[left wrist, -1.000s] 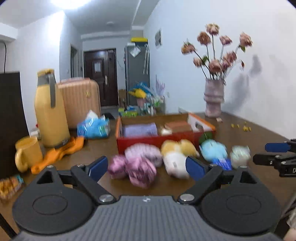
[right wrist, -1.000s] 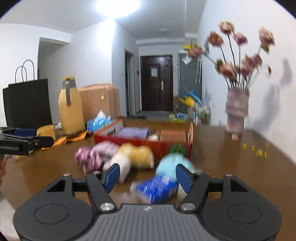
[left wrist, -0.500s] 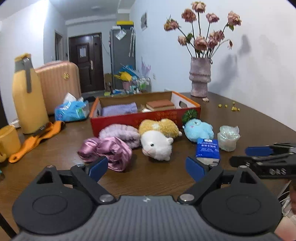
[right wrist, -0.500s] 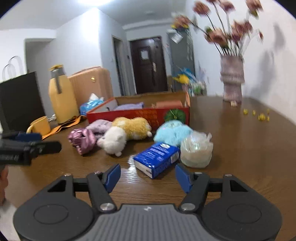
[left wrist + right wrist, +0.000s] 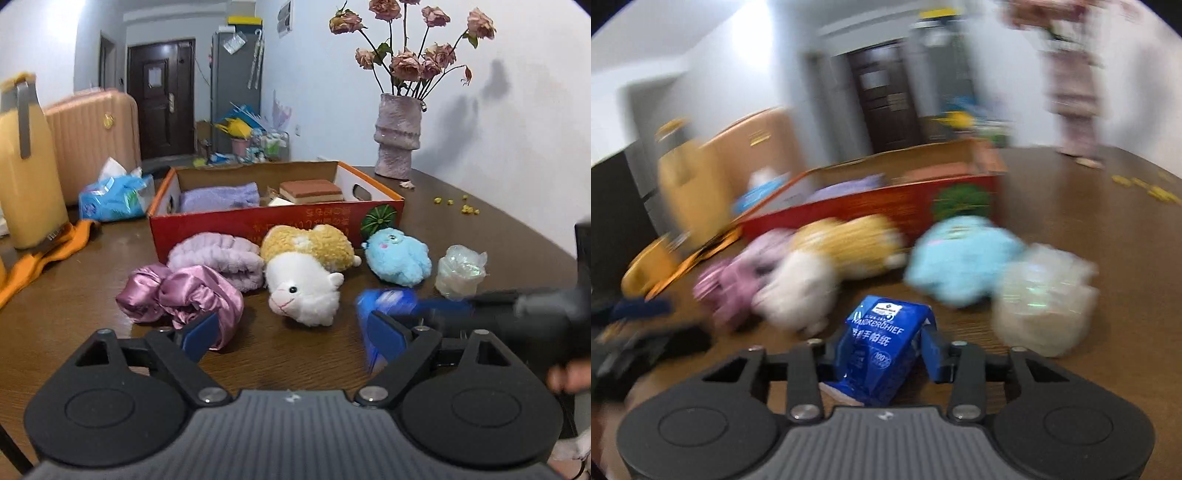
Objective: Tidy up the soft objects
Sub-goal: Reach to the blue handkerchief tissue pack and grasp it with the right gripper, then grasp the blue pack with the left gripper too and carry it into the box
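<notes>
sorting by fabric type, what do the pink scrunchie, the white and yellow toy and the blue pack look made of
Pink scrunchie: satin-like cloth, glossy, with bright highlights along its gathered folds.
White and yellow toy: plush, matte, curly fleece-like pile.
Blue pack: thin printed plastic film, slightly shiny and creased; its print reads handkerchief, so probably paper tissues inside.

free: table (image 5: 280, 354) foreground | blocked: plush sheep (image 5: 303, 286), red box (image 5: 258, 225)
</notes>
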A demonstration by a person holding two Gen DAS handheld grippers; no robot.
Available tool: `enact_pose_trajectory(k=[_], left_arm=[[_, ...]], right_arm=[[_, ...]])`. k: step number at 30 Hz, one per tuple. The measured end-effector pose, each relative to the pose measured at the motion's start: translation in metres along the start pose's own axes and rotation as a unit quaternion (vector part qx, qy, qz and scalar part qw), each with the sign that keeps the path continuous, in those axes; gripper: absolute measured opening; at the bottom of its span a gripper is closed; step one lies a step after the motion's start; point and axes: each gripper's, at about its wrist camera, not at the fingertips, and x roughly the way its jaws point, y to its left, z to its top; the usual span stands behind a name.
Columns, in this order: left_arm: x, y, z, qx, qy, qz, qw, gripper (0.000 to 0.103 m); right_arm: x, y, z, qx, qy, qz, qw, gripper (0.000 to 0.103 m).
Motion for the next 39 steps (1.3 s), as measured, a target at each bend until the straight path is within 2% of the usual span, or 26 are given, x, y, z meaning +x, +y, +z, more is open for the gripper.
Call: enact_pose_trajectory(k=[1, 2, 3, 5, 6, 8, 10, 11, 13, 15, 17, 20, 22, 25, 26, 30, 34, 37, 39], left_arm=[[0.002, 0.003, 0.001, -0.003, 0.005, -0.015, 0.9999, 0.085], [0.004, 0.004, 0.003, -0.006, 0.008, -0.030, 0.9995, 0.084], [0.009, 0.005, 0.004, -0.009, 0.014, -0.045, 0.9988, 0.083], [0.021, 0.005, 0.006, -0.013, 0.033, -0.066, 0.9972, 0.072], [0.027, 0.003, 0.007, -0.016, 0.042, -0.073, 0.9963, 0.069], [0.039, -0.001, 0.009, -0.018, 0.060, -0.100, 0.9930, 0.056], [0.048, -0.003, 0.009, -0.013, 0.061, -0.125, 0.9902, 0.050], [0.052, -0.004, 0.010, -0.010, 0.060, -0.137, 0.9887, 0.050], [0.063, -0.007, 0.012, 0.001, 0.072, -0.140, 0.9875, 0.049], [0.070, -0.008, 0.013, 0.013, 0.079, -0.151, 0.9853, 0.048], [0.077, -0.008, 0.012, 0.010, 0.088, -0.159, 0.9833, 0.039], [0.079, -0.003, 0.010, -0.013, 0.099, -0.164, 0.9814, 0.034], [0.073, 0.001, 0.007, -0.024, 0.098, -0.153, 0.9830, 0.030], [0.059, 0.011, 0.002, -0.053, 0.098, -0.121, 0.9863, 0.029], [0.052, 0.015, -0.001, -0.066, 0.099, -0.118, 0.9859, 0.029], [0.032, 0.023, -0.012, -0.104, 0.122, -0.147, 0.9760, 0.029], [0.021, 0.027, -0.010, -0.108, 0.096, -0.139, 0.9796, 0.036], [0.033, 0.029, -0.007, -0.126, 0.100, -0.137, 0.9774, 0.039], [0.042, 0.028, -0.007, -0.131, 0.105, -0.133, 0.9769, 0.039]], right_arm=[[-0.003, 0.004, -0.001, -0.026, 0.014, 0.032, 0.999, 0.039], [-0.008, 0.007, -0.001, -0.042, 0.017, 0.043, 0.998, 0.038], [-0.013, 0.008, -0.001, -0.048, 0.009, 0.033, 0.998, 0.038], [-0.024, 0.010, -0.001, -0.053, -0.007, -0.017, 0.998, 0.044], [-0.032, 0.009, -0.002, -0.049, -0.016, -0.025, 0.998, 0.049], [-0.049, 0.004, -0.005, -0.007, -0.035, -0.014, 0.999, 0.049], [-0.056, -0.002, -0.012, 0.045, -0.027, 0.007, 0.999, 0.048], [-0.057, -0.004, -0.017, 0.067, -0.016, 0.024, 0.997, 0.042], [-0.053, -0.002, -0.030, 0.097, 0.011, 0.074, 0.993, 0.031], [-0.048, 0.005, -0.041, 0.112, 0.024, 0.102, 0.988, 0.031], [-0.041, 0.012, -0.047, 0.117, 0.031, 0.124, 0.985, 0.031], [-0.031, 0.020, -0.050, 0.133, 0.024, 0.122, 0.983, 0.031], [-0.025, 0.016, -0.049, 0.161, 0.014, 0.107, 0.981, 0.030], [-0.023, 0.005, -0.048, 0.212, -0.002, 0.116, 0.970, 0.030], [-0.024, 0.002, -0.047, 0.222, -0.012, 0.105, 0.969, 0.030], [-0.026, -0.008, -0.040, 0.220, -0.030, 0.061, 0.973, 0.030], [-0.024, -0.012, -0.033, 0.201, -0.031, 0.045, 0.978, 0.030], [-0.018, -0.008, -0.026, 0.182, -0.037, 0.022, 0.982, 0.030], [-0.011, -0.008, -0.025, 0.183, -0.027, 0.011, 0.983, 0.030]])
